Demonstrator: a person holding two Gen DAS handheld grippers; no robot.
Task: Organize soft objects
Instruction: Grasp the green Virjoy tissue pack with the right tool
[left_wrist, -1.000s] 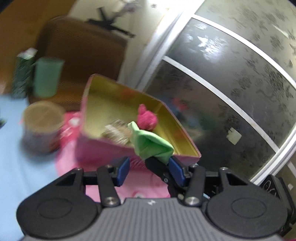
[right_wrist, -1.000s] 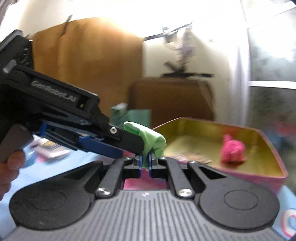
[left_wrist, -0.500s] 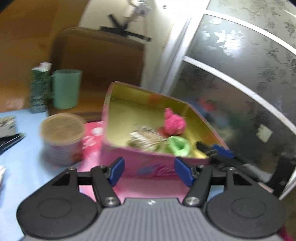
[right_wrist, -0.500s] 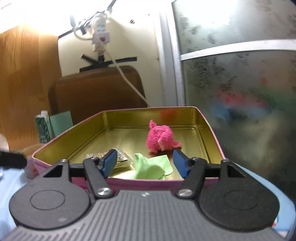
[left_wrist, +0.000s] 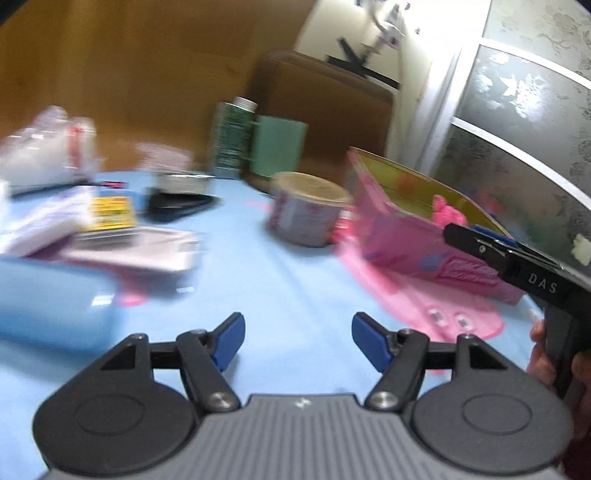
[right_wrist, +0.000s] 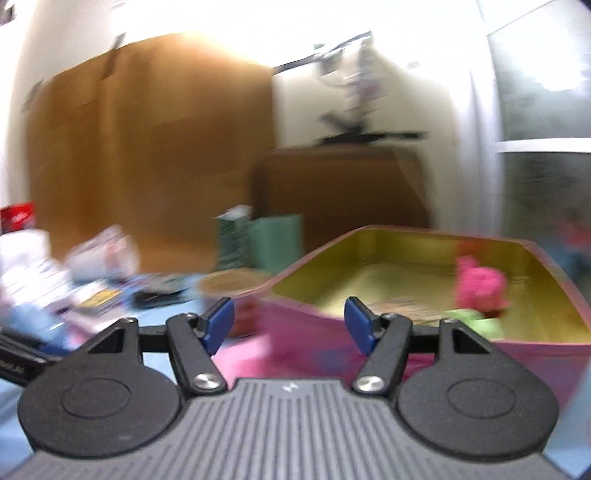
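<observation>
Both grippers are empty with jaws spread wide. The left gripper (left_wrist: 297, 341) hangs over bare blue tablecloth (left_wrist: 266, 280); nothing lies between its blue pads. The right gripper (right_wrist: 289, 325) points at the near wall of the pink tin (right_wrist: 424, 343), also holding nothing. Inside the tin, on its gold floor, sit a pink plush (right_wrist: 480, 286) toward the far right and a green cloth (right_wrist: 476, 323) just in front of it, near the right front wall; a patterned flat item lies left of the cloth (too blurred to identify). In the left view the tin (left_wrist: 406, 240) is far right, with only the top of the pink plush (left_wrist: 447, 212) showing over the wall. Judgement: remaining candidates lie in the clutter at far left of the table, a pale bundle (left_wrist: 40, 158) and flat packets (left_wrist: 122, 247), well apart from the tin. That clutter is left and ahead of the left fingers, so the left gripper is the nearer one. Which items there are soft cannot be told through the motion blur.
</observation>
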